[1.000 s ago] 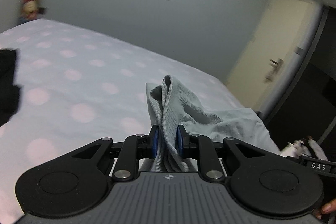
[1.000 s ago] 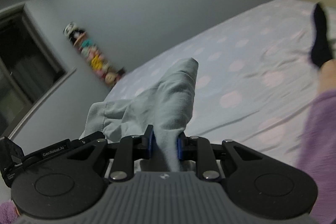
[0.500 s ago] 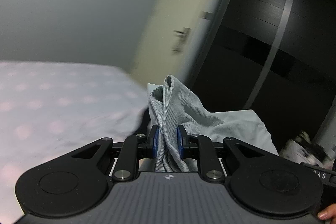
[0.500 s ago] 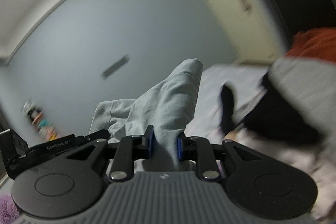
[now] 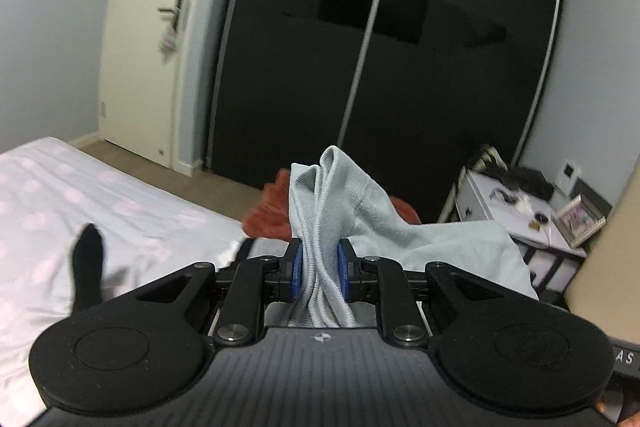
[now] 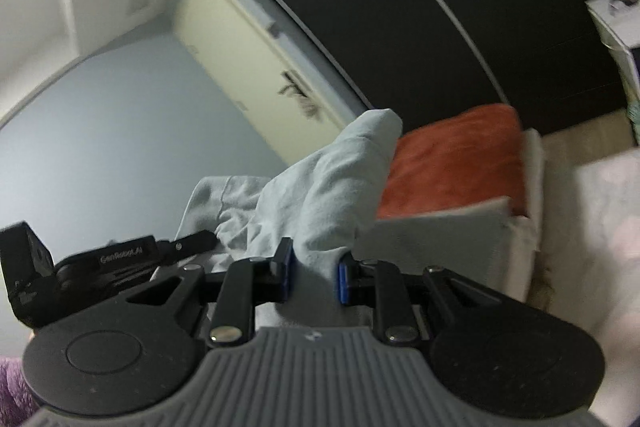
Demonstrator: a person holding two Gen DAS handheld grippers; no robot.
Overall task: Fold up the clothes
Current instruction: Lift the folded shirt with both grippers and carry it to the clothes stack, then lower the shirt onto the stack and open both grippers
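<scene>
A dark sliding wardrobe [image 5: 384,67] now fills the background ahead of both tongs, where 1 second ago the spotted bed [image 5: 80,211] and a plain wall lay in front; the pair has swung away from the mattress. Beyond the right tongs [image 6: 314,269] sits an orange cloth [image 6: 452,167] in a pale box [image 6: 440,231]. The light-blue garment [image 5: 400,223] hangs gathered between the 2 tools, clamped at its ribbed edge by the left tongs [image 5: 319,265] and pinched by the right. Likely it is being carried off for stowing.
</scene>
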